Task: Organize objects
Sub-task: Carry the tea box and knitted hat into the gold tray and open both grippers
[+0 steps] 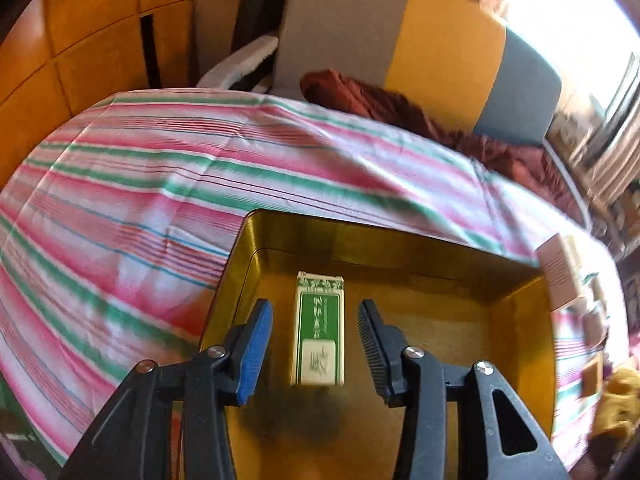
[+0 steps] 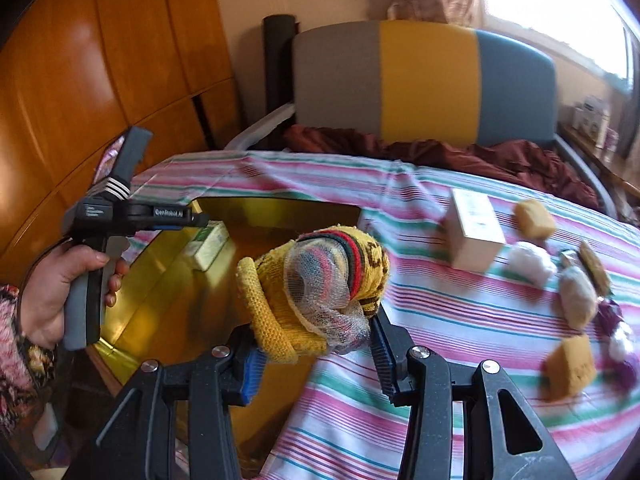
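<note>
A gold tin box (image 1: pixel 520 308) lies open on the striped cloth; it also shows in the right wrist view (image 2: pixel 168 280). A green and white packet (image 1: pixel 319 328) lies flat on its floor, seen too in the right wrist view (image 2: pixel 210 246). My left gripper (image 1: pixel 316 346) is open above the packet, jaws apart on either side of it, not touching. My right gripper (image 2: pixel 316 354) is shut on a yellow knitted sock (image 2: pixel 320 280) with red and green bands, held over the tin's right edge. The left gripper's body (image 2: pixel 120 216) shows in the person's hand.
On the striped cloth (image 2: pixel 440 320) to the right lie a white carton (image 2: pixel 476 236), yellow sponges (image 2: pixel 534 220) (image 2: pixel 570 368), white cotton balls (image 2: pixel 528 262) and purple bits (image 2: pixel 612 316). A maroon blanket (image 2: pixel 440 152), a grey-yellow-blue headboard (image 2: pixel 428 80) and a wooden wardrobe (image 2: pixel 100 60) stand behind.
</note>
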Available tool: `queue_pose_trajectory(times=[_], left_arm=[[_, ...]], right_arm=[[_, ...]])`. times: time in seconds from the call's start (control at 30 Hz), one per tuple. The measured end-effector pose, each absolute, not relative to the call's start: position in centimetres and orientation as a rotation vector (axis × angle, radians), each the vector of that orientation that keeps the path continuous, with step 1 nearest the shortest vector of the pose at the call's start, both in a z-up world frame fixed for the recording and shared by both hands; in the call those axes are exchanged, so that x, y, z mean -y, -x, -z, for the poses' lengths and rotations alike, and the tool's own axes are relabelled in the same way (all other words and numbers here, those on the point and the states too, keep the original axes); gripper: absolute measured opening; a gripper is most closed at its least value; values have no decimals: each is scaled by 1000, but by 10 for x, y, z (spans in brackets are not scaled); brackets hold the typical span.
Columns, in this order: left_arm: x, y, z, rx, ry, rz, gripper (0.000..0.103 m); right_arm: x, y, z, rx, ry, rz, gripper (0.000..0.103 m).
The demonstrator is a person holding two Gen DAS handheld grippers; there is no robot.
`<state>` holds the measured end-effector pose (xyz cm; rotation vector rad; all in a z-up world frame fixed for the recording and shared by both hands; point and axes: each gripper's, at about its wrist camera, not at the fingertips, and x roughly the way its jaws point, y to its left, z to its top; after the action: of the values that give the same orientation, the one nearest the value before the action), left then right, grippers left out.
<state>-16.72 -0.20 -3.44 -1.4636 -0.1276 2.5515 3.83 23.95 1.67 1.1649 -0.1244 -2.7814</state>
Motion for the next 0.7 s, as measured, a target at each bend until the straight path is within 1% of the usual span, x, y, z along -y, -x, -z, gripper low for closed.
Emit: queue_pose_trajectory(times=[0.1,0.2,0.3,0.5,0.6,0.7], left_arm=[[13,143,26,216,1416,-2565,45],[21,123,24,295,1395,-2579,45],[28,100,22,323,1363,-2615,45],[47,69,26,432,1338,-2666,46],[53,67,27,461,1353,-2659,46],[56,64,27,470,1346,-2672,46]], right_arm=[[-223,-25,-14,69,-1175,2741,46],[-210,-11,-9,74,-1202,2690,47],[-199,7,2,56,-1270,2648,47],[-174,50,22,-45,-1408,2584,47],[-158,75,25,-102,-1432,2548,47],[-146,100,32,-102,-1498,2521,48]])
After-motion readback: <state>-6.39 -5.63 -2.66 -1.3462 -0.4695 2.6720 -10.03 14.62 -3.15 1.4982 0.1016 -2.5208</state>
